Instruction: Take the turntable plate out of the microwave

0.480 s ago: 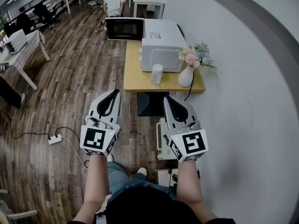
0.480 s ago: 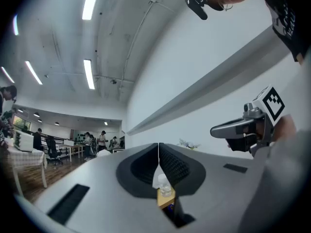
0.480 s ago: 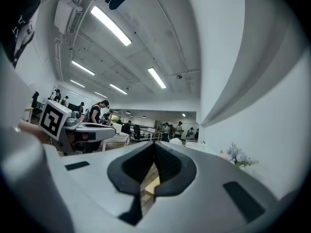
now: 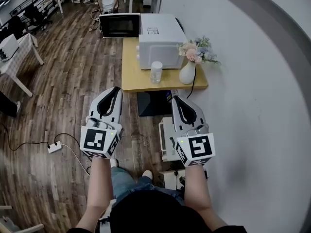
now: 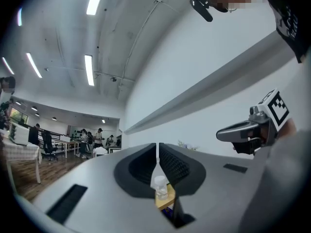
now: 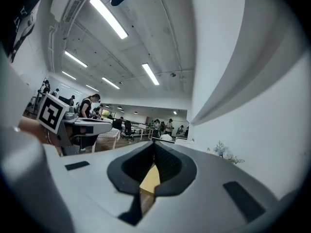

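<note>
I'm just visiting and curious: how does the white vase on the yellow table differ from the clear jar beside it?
The vase is opaque white; the jar is see-through. The vase holds pink and pale flowers; the jar holds none. The vase bulges below a narrow neck; the jar is straight-sided. Both stand upright on the table, on the near side of the microwave.
</note>
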Demonstrator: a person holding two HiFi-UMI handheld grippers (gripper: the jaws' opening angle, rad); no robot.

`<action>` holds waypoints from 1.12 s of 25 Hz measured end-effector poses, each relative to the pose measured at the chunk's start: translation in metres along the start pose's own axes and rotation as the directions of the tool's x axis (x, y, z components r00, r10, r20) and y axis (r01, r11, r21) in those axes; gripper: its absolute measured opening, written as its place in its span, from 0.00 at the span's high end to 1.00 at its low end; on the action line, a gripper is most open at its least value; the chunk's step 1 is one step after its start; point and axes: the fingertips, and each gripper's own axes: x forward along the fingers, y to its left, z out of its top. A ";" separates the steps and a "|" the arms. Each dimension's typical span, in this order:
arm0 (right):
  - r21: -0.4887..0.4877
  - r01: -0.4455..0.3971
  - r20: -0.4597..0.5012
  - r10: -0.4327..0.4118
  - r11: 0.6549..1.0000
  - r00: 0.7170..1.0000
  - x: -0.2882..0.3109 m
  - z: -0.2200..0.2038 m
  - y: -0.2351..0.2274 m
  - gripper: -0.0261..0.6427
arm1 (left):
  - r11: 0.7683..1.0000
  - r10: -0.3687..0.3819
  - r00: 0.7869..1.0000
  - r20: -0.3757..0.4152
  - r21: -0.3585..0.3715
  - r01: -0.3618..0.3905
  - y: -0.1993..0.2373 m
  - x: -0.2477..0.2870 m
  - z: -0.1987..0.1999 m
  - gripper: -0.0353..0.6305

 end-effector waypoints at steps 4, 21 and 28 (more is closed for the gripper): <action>0.091 -0.021 -0.011 0.023 0.996 1.000 0.009 -0.005 0.006 0.63 | 0.999 -0.032 0.999 -0.004 -0.021 0.032 0.005 0.004 -0.005 0.81; 0.206 0.115 -0.122 -0.091 0.972 0.988 0.083 -0.005 0.054 0.45 | 0.992 -0.105 0.989 -0.106 -0.076 0.097 0.107 0.001 -0.023 0.31; 0.194 0.142 -0.119 -0.121 0.971 0.986 0.137 0.003 0.088 0.45 | 0.990 -0.113 0.989 -0.098 -0.095 0.104 0.174 0.004 -0.031 0.31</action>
